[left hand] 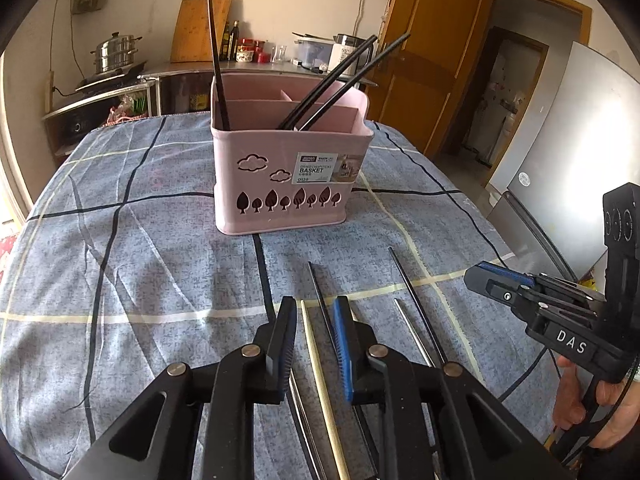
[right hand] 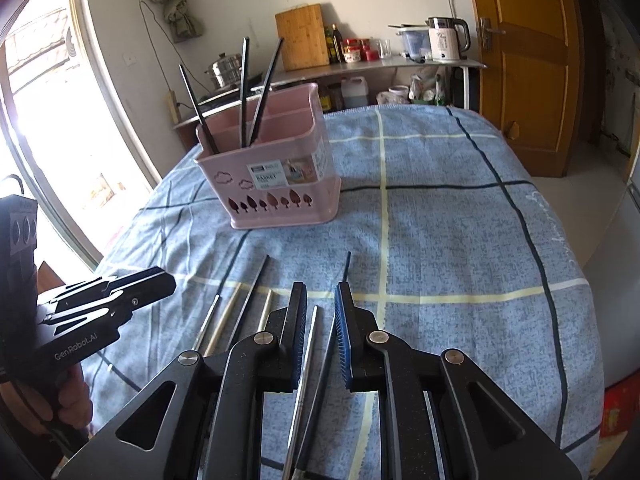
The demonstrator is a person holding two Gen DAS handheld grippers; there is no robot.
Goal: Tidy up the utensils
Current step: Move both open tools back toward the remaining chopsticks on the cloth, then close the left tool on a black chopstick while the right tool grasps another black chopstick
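Observation:
A pink divided basket stands on the blue checked tablecloth and holds three black chopsticks. Several loose chopsticks lie in a row on the cloth nearer to me. My left gripper hovers low over a pale wooden chopstick and a black one; its jaws stand narrowly open, pressing on nothing. My right gripper is narrowly open over a metal chopstick, beside a black one. Each gripper shows at the edge of the other's view.
More chopsticks lie between the two grippers. The table drops off at the right edge. Behind it runs a counter with a steel pot, a cutting board and a kettle. A wooden door and a fridge stand to the right.

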